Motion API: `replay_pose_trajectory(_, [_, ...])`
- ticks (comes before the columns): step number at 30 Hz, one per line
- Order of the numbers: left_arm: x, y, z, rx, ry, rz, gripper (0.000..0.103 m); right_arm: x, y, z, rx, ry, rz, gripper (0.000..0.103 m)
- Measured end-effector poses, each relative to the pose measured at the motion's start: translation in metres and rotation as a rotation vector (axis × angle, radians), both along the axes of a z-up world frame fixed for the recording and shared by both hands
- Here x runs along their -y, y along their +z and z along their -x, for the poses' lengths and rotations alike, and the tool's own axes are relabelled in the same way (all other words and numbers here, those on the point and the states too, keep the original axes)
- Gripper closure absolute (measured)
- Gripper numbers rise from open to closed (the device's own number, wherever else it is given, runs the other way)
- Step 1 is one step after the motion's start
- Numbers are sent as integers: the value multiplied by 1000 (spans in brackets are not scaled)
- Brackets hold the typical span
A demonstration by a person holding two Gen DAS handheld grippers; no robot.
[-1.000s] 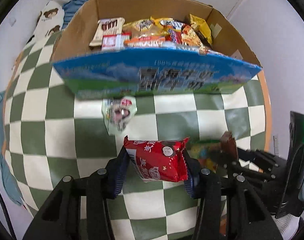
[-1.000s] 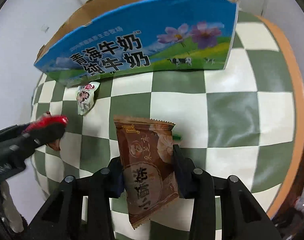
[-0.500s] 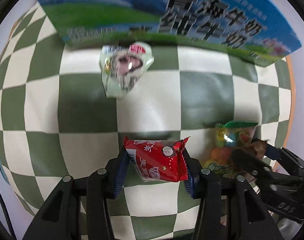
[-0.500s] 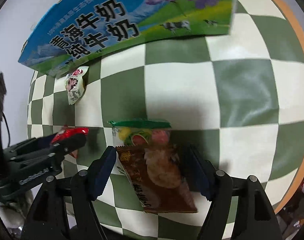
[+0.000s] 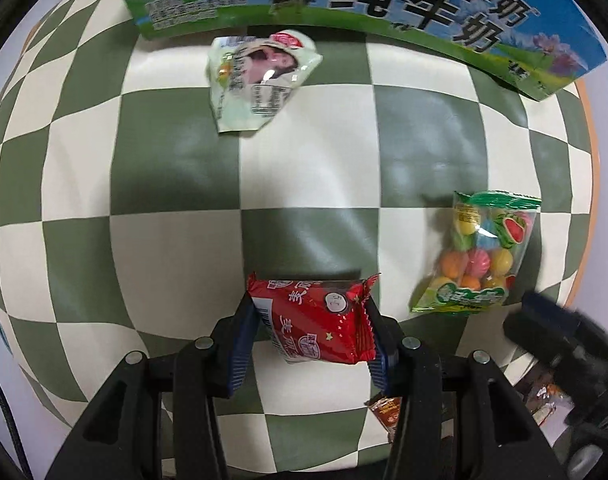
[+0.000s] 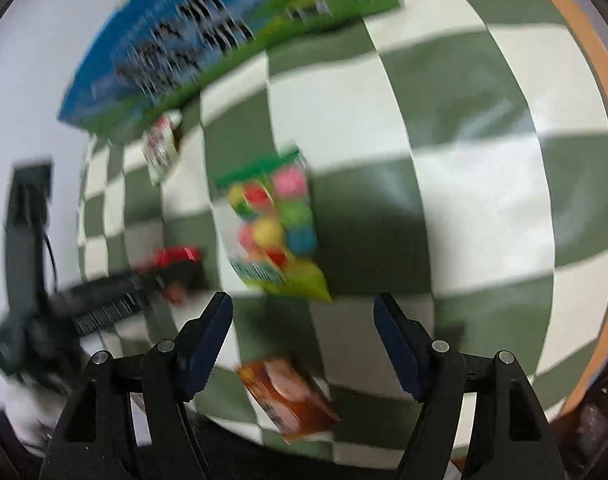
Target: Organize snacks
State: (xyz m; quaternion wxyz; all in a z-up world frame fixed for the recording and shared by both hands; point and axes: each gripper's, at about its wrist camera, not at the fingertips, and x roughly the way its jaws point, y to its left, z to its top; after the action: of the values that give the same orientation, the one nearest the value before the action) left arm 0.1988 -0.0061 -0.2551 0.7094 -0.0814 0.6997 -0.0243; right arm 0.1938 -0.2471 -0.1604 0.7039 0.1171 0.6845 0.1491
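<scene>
A home setting, by the look of it: a round table [image 5: 175, 184] under a green-and-white chequered cloth, its orange rim [image 6: 596, 92] showing at the edge; a reused milk carton box [image 5: 444, 12] printed with Chinese lettering and meadow scenery stands on it; small wrapped snacks, among them a bag of coloured sweets [image 5: 480, 252], lie scattered over the cloth; pale plain walls behind.

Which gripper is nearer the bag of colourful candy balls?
Right. The right gripper, open, hovers just short of the candy bag; the left gripper, off to its side, holds a red packet.
</scene>
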Motion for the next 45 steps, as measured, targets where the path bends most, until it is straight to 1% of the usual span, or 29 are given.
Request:
replay_pose_trajectory(2, [-5,-3,2,1,8,-9,58,-14,-2,-10,19,8,12,27])
replay_pose_trajectory(6, [-15,-8,0,9,34,-39,58,-42,-26,-24,0,28,93,28])
replay_pose_trajectory(7, [-17,-9,0,10,41,-44,58,-46,-31,-25,11,41,123,31])
replay_pose_trajectory(8, [-20,-10,0,13,47,-49,58,-50,-33,-24,35,54,158,44])
replay_pose_trajectory(9, [-23,-9,1,16,56,-48,58,-52,-33,-24,60,80,179,50])
replay_pose_trajectory(11, [-27,-4,3,26,65,-40,58,-52,-28,-21,84,104,175,54])
replay_pose_trajectory(12, [-28,0,3,30,65,-36,58,-50,-23,-19,97,106,160,54])
replay_pose_trajectory(16, [-30,31,14,76,69,23,58,-39,13,-15,139,90,72,54])
replay_pose_trajectory(18, [-29,56,15,114,67,65,58,-36,40,-17,168,81,20,54])
replay_pose_trajectory(20, [-28,82,10,162,58,93,58,-32,78,-24,224,70,-39,54])
replay_pose_trajectory(21, [-27,102,3,195,48,106,58,-31,90,-28,246,73,-51,54])
replay_pose_trajectory(23, [-26,131,-11,247,31,124,58,-27,120,-41,301,75,-80,54])
replay_pose_trajectory(24, [-27,148,-34,265,24,129,58,-24,137,-54,327,80,-85,54])
replay_pose_trajectory(26, [-22,168,-58,301,15,127,57,-21,163,-83,369,83,-78,54])
replay_pose_trajectory(29, [-25,193,-99,340,1,77,57,-28,175,-130,400,82,-22,54])
replay_pose_trajectory(31, [-26,194,-125,342,-2,44,57,-25,177,-166,395,79,24,54])
replay_pose_trajectory(33, [-34,189,-151,315,-2,18,57,-26,171,-200,367,79,65,54])
replay_pose_trajectory(35, [-38,179,-172,279,-6,-14,57,-29,159,-232,324,89,107,54])
replay_pose_trajectory(37, [-47,164,-196,239,-4,-64,57,-35,144,-259,282,111,159,54])
replay_pose_trajectory(38, [-51,154,-206,213,-7,-91,57,-36,139,-266,271,110,171,54])
replay_pose_trajectory(40, [-59,138,-219,167,-6,-120,57,-35,128,-280,241,120,208,54])
replay_pose_trajectory(42, [-67,122,-228,111,-11,-120,55,-35,114,-293,208,112,226,53])
replay_pose_trajectory(43, [-72,114,-231,81,4,-115,55,-35,107,-297,189,113,245,50])
replay_pose_trajectory(44, [-74,112,-231,69,15,-114,54,-36,101,-302,172,116,262,38])
replay_pose_trajectory(45, [-78,107,-234,58,31,-113,48,-37,98,-305,169,118,267,19])
